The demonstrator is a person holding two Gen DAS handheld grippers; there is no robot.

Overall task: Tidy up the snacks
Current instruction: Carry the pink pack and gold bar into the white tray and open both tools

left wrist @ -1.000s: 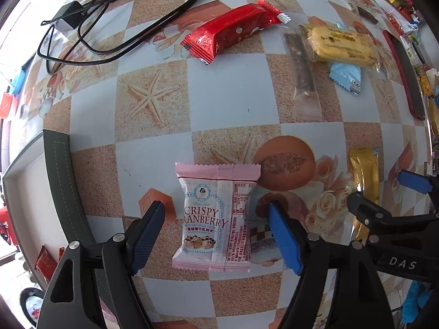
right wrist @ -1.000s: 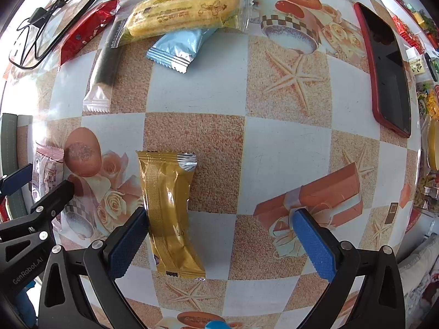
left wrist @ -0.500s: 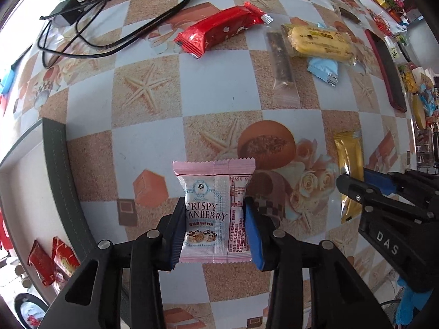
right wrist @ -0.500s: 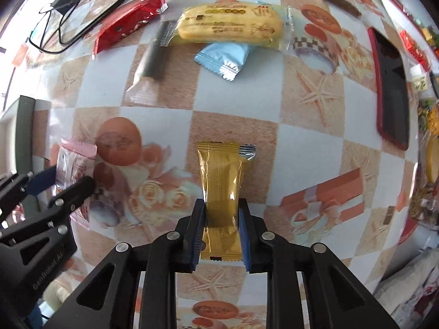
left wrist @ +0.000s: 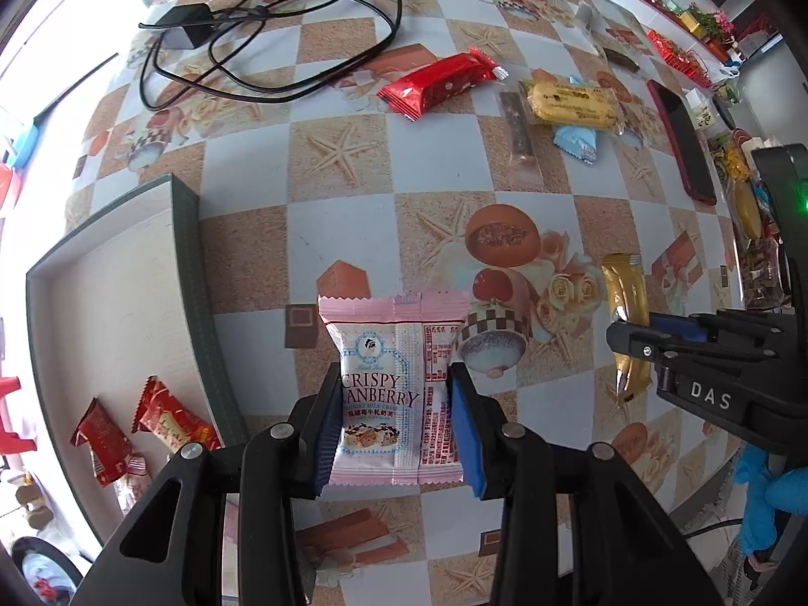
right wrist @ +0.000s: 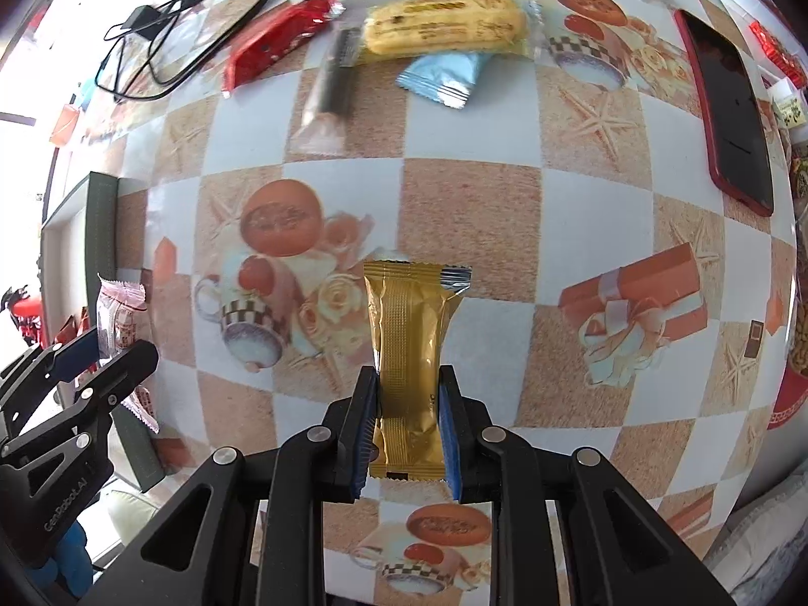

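Observation:
My left gripper (left wrist: pixel 396 426) is shut on a pink and white cranberry snack pack (left wrist: pixel 391 379), held above the patterned table. The right gripper (right wrist: pixel 408 424) is shut on a gold snack bar (right wrist: pixel 409 348), also lifted off the table. In the left wrist view the gold snack bar (left wrist: pixel 625 313) hangs in the right gripper (left wrist: pixel 634 333) at the right. The right wrist view shows the pink pack (right wrist: pixel 121 313) in the left gripper (right wrist: pixel 103 348) at the left. A dark-rimmed tray (left wrist: pixel 199 272) to the left holds red wrapped candies (left wrist: pixel 166 419).
On the far side of the table lie a red snack bar (left wrist: pixel 437 83), a yellow cake pack (left wrist: pixel 573 103), a light blue pack (left wrist: pixel 575 144) and a dark stick in clear wrap (left wrist: pixel 520 131). A black charger with cable (left wrist: pixel 252 40) lies far left, a red phone (left wrist: pixel 682 136) at the right.
Both grippers closed on their packs, the left on the pink one and the right on the gold bar, then rose with them. The table now looks farther away.

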